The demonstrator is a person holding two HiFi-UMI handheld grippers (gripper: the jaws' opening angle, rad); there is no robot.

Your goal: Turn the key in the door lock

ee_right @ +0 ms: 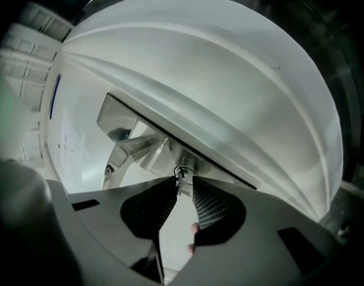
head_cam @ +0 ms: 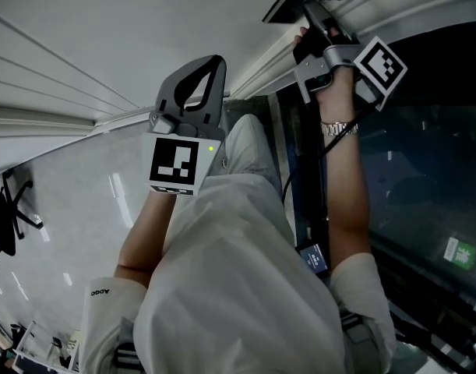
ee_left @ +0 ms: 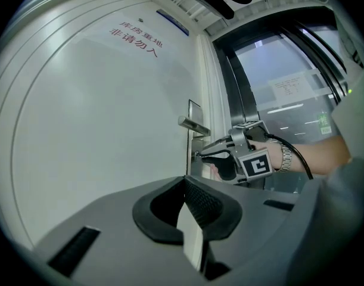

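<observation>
The jaws of the right gripper [ee_right: 183, 182] stand narrowly apart, with the small silver metal key [ee_right: 180, 173] between their tips. The ribbed pads seem not to press on it. The key sits in the lock of the white panelled door [ee_left: 98, 130], just below the silver lever handle [ee_left: 192, 124] and near the door's edge, beside a dark glass panel [ee_left: 277, 100]. The jaws of the left gripper [ee_left: 184, 182] are closed together on nothing. This gripper is held well apart from the lock, facing the door.

The likely risk is a poor grip. The key head is small and thin, so jaws that close off-centre could slip off it partway through a turn. A twist that is not in line with the lock could bend or jam the key. The handle is close by, so the gripper body could knock it. Whether the lock has turned fully cannot be told from these views.

No container is in view.
</observation>
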